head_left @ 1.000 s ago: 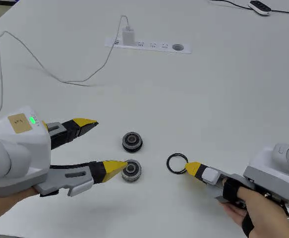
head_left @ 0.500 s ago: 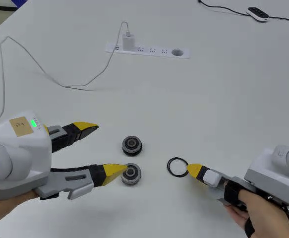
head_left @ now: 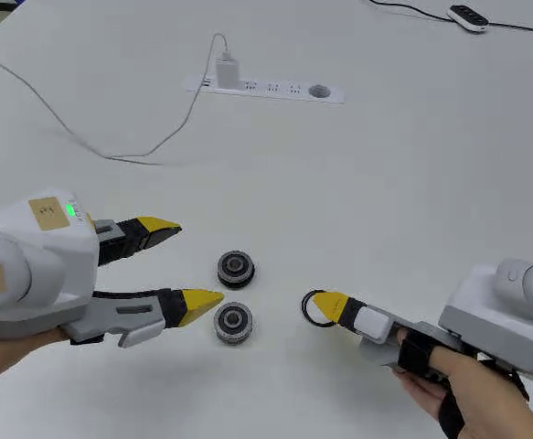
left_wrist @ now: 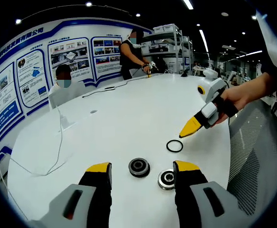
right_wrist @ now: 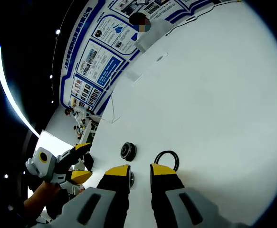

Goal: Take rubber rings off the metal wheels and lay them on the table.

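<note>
Left gripper: jaws wide apart, empty, beside two metal wheels
Right gripper: narrow gap, empty
Rubber ring: flat on table, at right gripper's tip

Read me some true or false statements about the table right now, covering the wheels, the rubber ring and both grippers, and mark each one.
1. Two metal wheels, one behind the other, lie on the table. True.
2. The left gripper is shut on a wheel. False: it is open, and the nearer wheel lies just beyond one jaw tip, unclamped.
3. A black rubber ring lies loose on the table by the right gripper. True.
4. The power strip sits between the two wheels. False: it lies far across the table, with a plug and cable at one end.
</note>
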Available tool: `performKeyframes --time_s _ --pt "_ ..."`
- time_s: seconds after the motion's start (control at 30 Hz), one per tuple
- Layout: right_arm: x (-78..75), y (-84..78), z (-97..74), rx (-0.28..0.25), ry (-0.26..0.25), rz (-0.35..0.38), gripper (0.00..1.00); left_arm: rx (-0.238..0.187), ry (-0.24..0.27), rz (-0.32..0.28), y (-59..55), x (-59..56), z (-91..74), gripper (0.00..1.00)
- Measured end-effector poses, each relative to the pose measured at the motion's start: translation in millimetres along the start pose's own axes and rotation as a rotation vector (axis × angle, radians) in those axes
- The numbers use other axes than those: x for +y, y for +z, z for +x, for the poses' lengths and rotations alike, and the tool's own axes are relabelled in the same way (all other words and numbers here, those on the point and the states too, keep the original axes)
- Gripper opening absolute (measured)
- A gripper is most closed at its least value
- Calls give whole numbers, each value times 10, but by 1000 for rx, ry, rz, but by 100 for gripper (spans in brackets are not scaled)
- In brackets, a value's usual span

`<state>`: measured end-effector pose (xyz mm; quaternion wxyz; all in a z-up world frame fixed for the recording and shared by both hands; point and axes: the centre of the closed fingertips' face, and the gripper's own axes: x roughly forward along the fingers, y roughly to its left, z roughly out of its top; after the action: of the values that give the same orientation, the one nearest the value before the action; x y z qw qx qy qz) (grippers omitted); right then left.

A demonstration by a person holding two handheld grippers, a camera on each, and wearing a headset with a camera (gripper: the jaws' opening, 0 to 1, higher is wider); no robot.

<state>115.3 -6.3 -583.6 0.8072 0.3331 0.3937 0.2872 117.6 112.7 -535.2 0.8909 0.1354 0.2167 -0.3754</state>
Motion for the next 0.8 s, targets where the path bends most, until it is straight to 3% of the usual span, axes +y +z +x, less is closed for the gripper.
performKeyframes --time_s 0.23,0.5,0.8 --pt "98 -57 39 32 43 -16 19 23 -19 -1 -108 45 230 44" --pt "292 -90 80 45 131 -63 23 43 -41 -18 -176 119 401 39" --pt "312 -110 117 55 135 -42 23 45 -50 -27 -202 146 494 27"
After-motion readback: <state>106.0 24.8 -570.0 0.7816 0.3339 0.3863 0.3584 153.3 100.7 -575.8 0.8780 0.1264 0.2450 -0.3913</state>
